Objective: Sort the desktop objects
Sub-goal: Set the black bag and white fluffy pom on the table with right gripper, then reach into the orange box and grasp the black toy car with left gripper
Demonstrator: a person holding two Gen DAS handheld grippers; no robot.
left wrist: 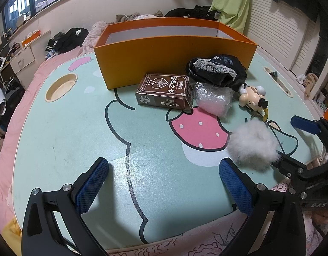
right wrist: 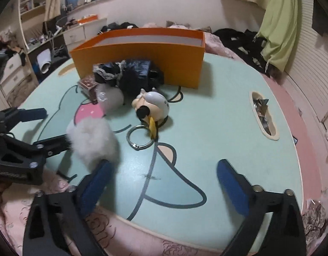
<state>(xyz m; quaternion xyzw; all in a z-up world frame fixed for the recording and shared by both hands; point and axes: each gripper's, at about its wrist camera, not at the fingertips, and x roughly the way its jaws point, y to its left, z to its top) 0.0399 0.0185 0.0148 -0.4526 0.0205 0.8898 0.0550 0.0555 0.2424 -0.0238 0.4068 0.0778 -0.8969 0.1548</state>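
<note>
A mint-green lap table printed with a cartoon strawberry (left wrist: 63,128) carries a small cluster of things in front of an open orange cardboard box (left wrist: 174,64), whose long side runs across the far part of the table with its open top facing up. Just before that wall lies a brown card box with a spade emblem and white lettering (left wrist: 164,91), flat on its broad face, its long axis running left to right and roughly parallel to the orange wall. Touching its right end is a clear crinkled plastic packet with pale contents (left wrist: 212,101), and behind that, against the orange box, sits a bundle of black fabric trimmed with white lace (left wrist: 217,70). A cream cartoon figurine keychain (right wrist: 152,105) lies beside the bundle, its yellow strap leading to a silver metal ring (right wrist: 140,136) toward the near edge. A fluffy white pompom (right wrist: 92,144) rests near the front of the table. The left gripper (left wrist: 164,183) is spread wide with blue pads and holds nothing, hovering over the near table edge. The right gripper (right wrist: 164,183) is likewise wide apart and empty, its left finger (right wrist: 97,183) just beside the pompom.
</note>
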